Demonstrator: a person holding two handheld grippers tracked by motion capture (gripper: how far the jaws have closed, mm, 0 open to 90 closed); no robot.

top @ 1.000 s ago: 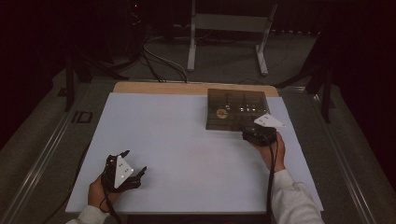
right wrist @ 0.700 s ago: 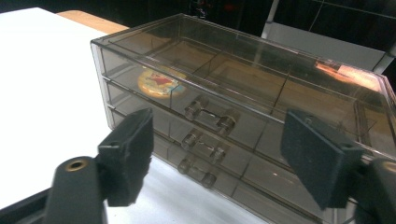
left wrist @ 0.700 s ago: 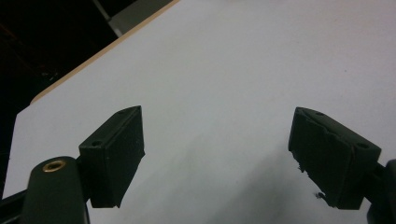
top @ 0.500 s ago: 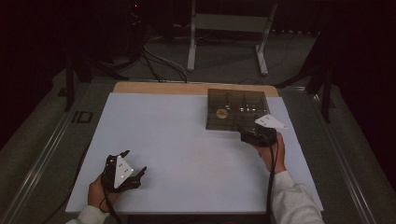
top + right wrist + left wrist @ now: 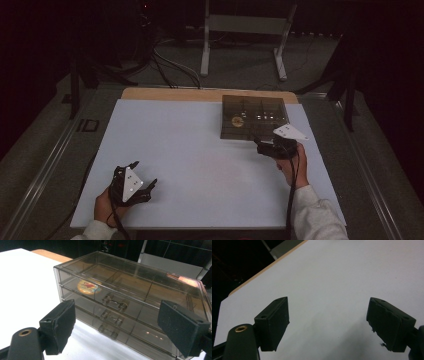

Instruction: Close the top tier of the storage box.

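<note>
Drawer box (image 5: 130, 307) just beyond right gripper (image 5: 117, 332)

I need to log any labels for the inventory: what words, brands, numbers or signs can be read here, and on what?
None can be read.
The round yellow and red sticker inside the clear drawer box: its print is too blurred to read.
The drawer fronts, the white table and both grippers carry no lettering.

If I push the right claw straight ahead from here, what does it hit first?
Most likely the front of the clear drawer box: the right claw, its jaws just opened with nothing between them, points at the three stacked drawer handles. Probably the lower handles meet it first, though depth is hard to judge.
</note>
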